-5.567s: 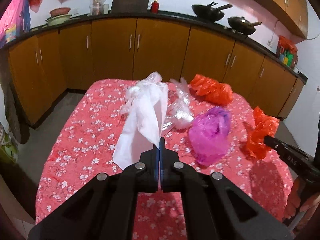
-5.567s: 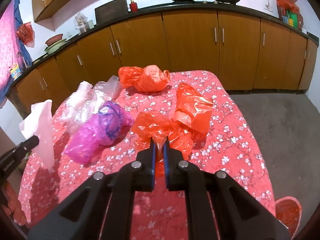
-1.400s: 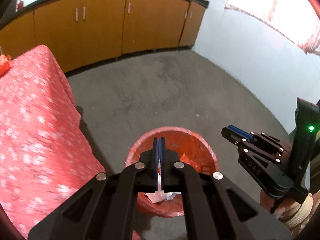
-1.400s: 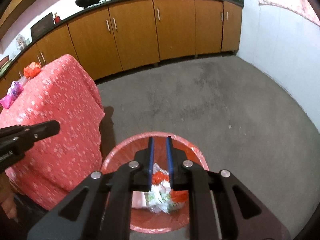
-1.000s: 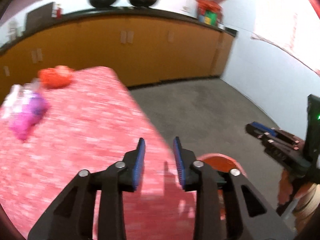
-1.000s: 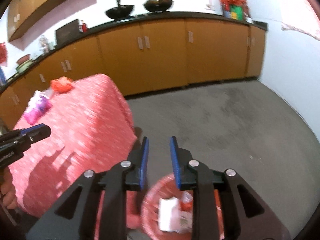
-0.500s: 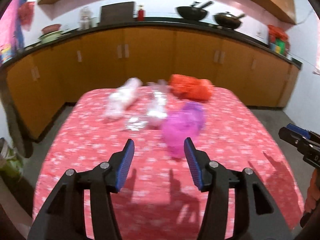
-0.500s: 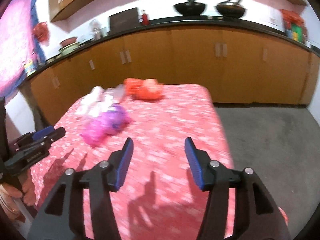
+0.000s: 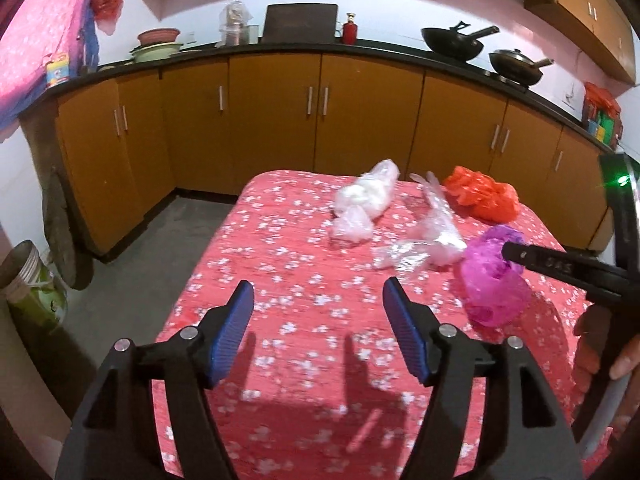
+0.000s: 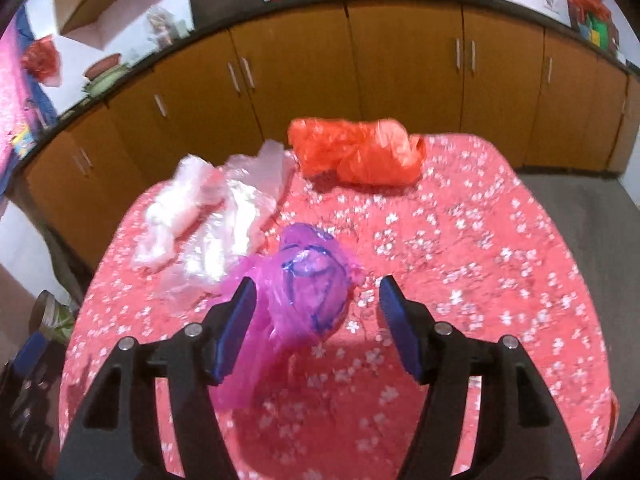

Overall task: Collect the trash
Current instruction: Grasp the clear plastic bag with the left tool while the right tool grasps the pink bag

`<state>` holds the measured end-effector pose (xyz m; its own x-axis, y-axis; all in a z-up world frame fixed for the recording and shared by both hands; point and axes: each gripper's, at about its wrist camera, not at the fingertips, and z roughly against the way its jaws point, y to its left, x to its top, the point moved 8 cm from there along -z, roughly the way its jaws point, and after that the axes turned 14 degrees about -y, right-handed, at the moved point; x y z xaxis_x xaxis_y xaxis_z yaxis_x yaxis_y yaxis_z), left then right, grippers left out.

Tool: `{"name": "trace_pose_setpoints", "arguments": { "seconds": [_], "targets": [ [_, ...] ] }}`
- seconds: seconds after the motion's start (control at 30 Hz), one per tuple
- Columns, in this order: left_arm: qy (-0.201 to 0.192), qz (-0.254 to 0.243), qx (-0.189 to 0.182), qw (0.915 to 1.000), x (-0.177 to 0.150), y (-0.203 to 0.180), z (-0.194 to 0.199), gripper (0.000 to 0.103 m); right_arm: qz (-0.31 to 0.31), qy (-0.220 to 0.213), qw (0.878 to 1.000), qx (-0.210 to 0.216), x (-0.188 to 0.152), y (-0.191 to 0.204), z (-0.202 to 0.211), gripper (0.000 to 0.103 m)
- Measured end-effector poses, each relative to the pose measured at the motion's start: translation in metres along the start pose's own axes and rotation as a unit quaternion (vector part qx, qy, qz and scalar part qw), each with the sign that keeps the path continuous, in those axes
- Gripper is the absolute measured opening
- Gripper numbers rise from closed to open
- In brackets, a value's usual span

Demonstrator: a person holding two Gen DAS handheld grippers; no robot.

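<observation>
A: Left tool [image 9: 318, 300]: black angular frame, two arms, each tipped with a ribbed blue pad. Round silver screws on each arm.

B: Right tool [image 10: 318, 298]: same build. Black arms, blue ribbed pads, silver screw heads in pairs.

A: Seen from the left camera, the right tool has pale lettering along one black finger, too blurred to read. A small green light glows on its upright black body, and its handle looks grey.

B: Hand [image 9: 608, 364] partly visible there; no sleeve seen.

Behind my table's red flowered cloth [image 9: 280, 240] run orange cabinets [image 9: 276, 120]; two black woks [image 9: 456, 44] sit on top.
</observation>
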<state>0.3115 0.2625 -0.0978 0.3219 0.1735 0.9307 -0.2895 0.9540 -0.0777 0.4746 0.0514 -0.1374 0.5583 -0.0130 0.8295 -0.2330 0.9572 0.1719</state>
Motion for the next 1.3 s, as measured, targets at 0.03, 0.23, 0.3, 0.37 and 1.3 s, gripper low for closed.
{"name": "trace_pose_setpoints", "arguments": {
  "seconds": [0.03,0.23,0.3,0.37,1.3],
  "targets": [
    [0.000,0.003,0.001,1.0000,0.000,0.003,0.000,0.067,0.001,0.006,1.000,0.000,-0.003,0.002,-0.004,0.063],
    [0.005,0.017,-0.006,0.9998,0.002,0.002,-0.010,0.067,0.041,0.007,0.999,0.030,-0.012,0.017,-0.006,0.030],
    [0.003,0.020,-0.015,0.9997,0.004,-0.008,-0.015,0.067,0.059,-0.002,0.998,0.031,-0.012,0.016,0.003,0.027],
    [0.001,0.017,-0.028,0.9995,0.007,-0.024,-0.021,0.067,0.063,-0.014,0.998,0.025,-0.011,0.003,0.014,0.027],
    [0.091,-0.044,-0.032,0.9943,-0.012,-0.120,-0.113,0.014,0.021,-0.031,0.999,-0.010,-0.017,-0.094,0.044,0.027]
  ]
}}
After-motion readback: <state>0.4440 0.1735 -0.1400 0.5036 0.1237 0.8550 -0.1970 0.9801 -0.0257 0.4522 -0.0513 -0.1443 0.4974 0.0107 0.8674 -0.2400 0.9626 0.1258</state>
